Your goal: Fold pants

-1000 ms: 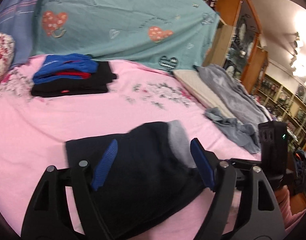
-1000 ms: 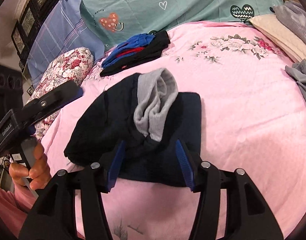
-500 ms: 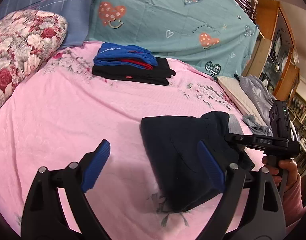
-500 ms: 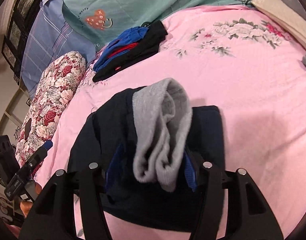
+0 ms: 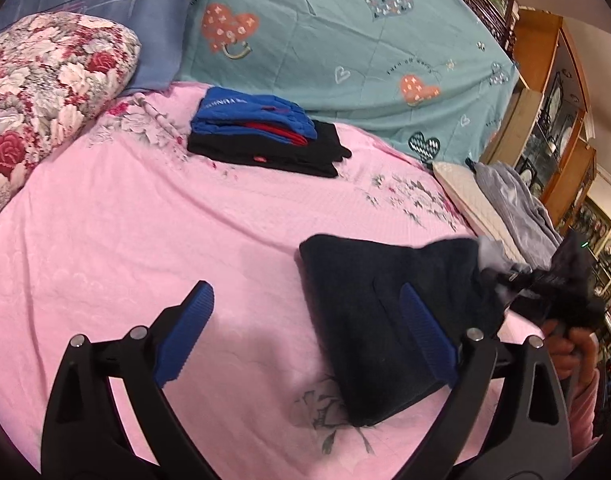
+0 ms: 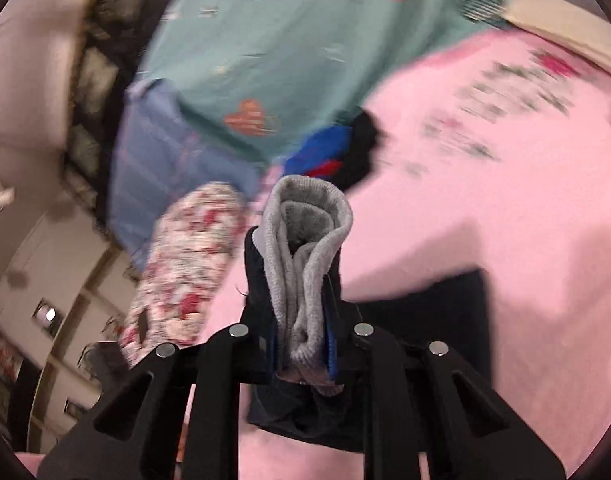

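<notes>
On the pink bed point(image 5: 105, 240), dark pants point(image 5: 377, 312) folded at right, right tool point(image 6: 301, 344) clenched on their grey waistband point(image 6: 305, 248), lifting it, left tool point(image 5: 305, 332) released beside them, folded stack point(image 5: 265, 136) near the headboard.

The left hand-held gripper point(image 5: 305, 334) hovers with jaws spread wide; the right hand-held gripper point(image 6: 303, 346) is clamped tight.
</notes>
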### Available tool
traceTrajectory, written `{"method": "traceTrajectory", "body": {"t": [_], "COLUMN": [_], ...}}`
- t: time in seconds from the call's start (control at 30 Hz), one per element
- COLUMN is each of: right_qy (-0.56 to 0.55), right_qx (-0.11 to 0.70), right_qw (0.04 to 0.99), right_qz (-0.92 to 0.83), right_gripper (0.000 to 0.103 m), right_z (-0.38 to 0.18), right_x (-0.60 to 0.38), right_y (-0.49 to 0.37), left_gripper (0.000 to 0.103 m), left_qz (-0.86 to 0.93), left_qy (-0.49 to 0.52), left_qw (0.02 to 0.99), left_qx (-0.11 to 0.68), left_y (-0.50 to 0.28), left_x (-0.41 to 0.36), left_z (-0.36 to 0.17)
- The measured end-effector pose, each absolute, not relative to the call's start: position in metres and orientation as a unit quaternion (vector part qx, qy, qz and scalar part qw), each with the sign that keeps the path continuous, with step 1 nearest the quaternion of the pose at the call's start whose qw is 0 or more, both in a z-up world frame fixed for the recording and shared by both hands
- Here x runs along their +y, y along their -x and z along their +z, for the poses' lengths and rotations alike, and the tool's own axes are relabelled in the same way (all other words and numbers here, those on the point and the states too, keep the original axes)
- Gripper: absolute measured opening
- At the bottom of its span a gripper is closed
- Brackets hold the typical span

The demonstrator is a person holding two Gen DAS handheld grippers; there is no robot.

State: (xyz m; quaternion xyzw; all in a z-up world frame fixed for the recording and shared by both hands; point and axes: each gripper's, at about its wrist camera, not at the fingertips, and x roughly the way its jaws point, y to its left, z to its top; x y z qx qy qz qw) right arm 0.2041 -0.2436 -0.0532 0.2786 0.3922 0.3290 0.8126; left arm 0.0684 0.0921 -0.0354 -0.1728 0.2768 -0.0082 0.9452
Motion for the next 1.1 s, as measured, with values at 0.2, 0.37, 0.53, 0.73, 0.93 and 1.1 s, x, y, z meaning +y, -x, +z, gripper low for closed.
{"method": "traceTrajectory", "body": {"t": [0.2, 0.37, 0.53, 0.73, 0.93, 1.1], "right_qy": [-0.300, -0.265, -0.229, -0.189, -0.263, -0.218], "right_qx": [0.438, 0.390, 0.325, 0.358, 0.430, 0.384], "right_qw": [0.804, 0.849, 0.853, 0.828, 0.805, 0.840], "right_qz": [0.269, 0.238, 0.339, 0.388, 0.314, 0.315], "right_gripper": [0.032, 0.036, 0.036, 0.034, 0.000, 0.008], "right_z": [-0.098, -0.059, -0.008, -0.022, -0.090, -0.049], "right_x": [-0.264, -0.276, -0.239, -0.196, -0.235, -0.234], "right_y": [-0.207, -0.197, -0.198, -0.219, -0.254, -0.218], "left_gripper": [0.096, 0.096, 0.096, 0.096, 0.097, 0.097], "left_qz": [-0.072, -0.145, -0.184, -0.191, -0.210, -0.225], "left_qy": [0.127, 0.097, 0.088, 0.109, 0.088, 0.111], "left_qw": [0.947, 0.945, 0.926, 0.911, 0.902, 0.904], "left_qx": [0.288, 0.278, 0.317, 0.348, 0.368, 0.347], "left_y": [-0.088, -0.097, -0.109, -0.114, -0.110, -0.107], "left_x": [0.048, 0.006, -0.026, -0.029, -0.034, -0.004], "left_z": [-0.029, -0.022, -0.041, -0.059, -0.063, -0.042]}}
